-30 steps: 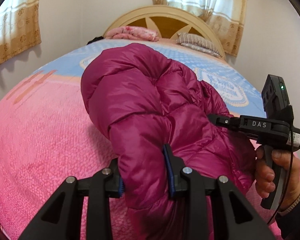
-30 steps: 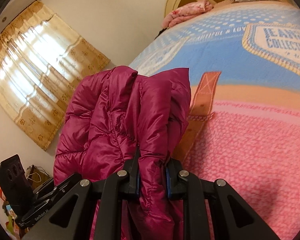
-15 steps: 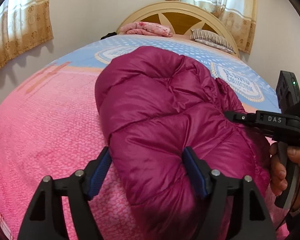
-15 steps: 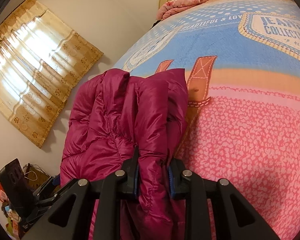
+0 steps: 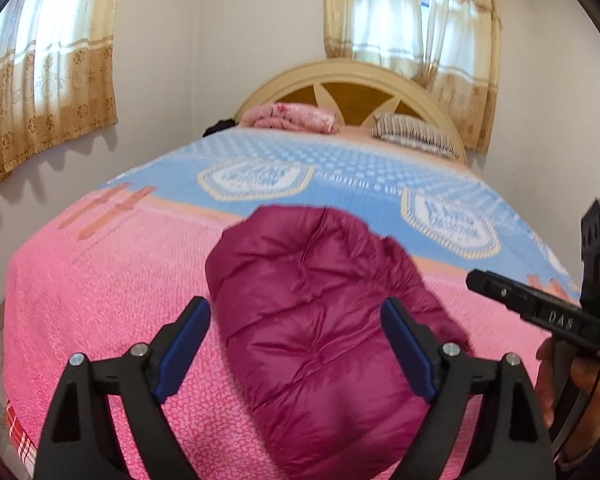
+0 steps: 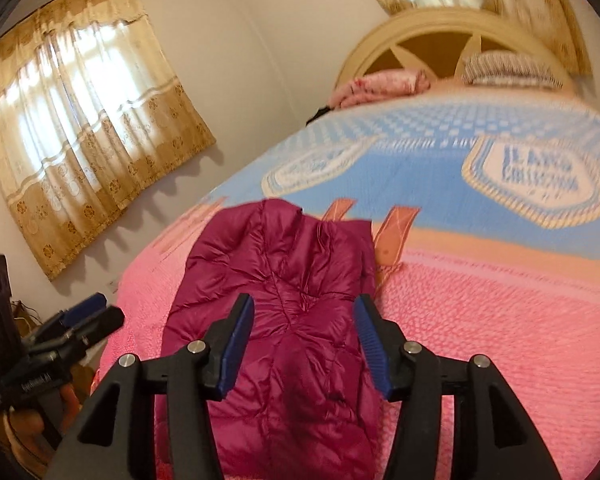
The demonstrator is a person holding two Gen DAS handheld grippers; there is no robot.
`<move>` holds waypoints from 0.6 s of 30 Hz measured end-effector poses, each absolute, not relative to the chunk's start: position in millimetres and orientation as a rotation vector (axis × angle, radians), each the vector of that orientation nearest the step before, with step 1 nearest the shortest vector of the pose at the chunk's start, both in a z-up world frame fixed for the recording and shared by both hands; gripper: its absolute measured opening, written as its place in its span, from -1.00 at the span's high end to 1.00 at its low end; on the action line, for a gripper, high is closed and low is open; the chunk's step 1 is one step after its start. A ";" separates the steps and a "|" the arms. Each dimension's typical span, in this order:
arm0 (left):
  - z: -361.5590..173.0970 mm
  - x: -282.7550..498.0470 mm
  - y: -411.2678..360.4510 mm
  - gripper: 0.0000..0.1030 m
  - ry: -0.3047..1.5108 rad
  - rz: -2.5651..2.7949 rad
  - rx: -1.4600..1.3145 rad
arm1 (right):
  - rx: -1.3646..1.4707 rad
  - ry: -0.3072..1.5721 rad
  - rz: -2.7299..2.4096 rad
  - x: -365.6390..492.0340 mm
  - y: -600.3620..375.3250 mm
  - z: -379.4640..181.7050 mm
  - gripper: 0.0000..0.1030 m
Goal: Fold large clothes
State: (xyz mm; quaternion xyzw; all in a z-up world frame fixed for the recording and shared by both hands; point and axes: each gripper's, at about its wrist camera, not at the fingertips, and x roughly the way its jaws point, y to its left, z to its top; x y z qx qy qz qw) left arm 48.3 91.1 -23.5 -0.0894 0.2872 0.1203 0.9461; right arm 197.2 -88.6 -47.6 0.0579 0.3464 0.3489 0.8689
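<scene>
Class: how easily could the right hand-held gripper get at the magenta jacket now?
Probably easily: the right hand-held gripper hangs over the magenta jacket lying on the bed, its jaws opening, nothing between.

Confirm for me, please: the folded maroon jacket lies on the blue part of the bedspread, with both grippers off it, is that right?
Not quite. The jacket lies on the pink part of the bedspread, just short of the blue; the left wrist view shows it. The rest holds: the left gripper and right gripper are off it, jaws opening.
</scene>
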 end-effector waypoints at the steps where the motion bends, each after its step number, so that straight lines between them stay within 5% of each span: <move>1: -19.5 48.0 86.3 -0.81 0.575 0.248 -0.181 | 0.122 0.716 0.729 194.9 -91.0 -43.8 -0.04; 18: 5.1 36.9 81.5 -0.86 0.494 0.241 -0.184 | 0.138 0.645 0.709 165.0 -106.5 -14.3 -0.14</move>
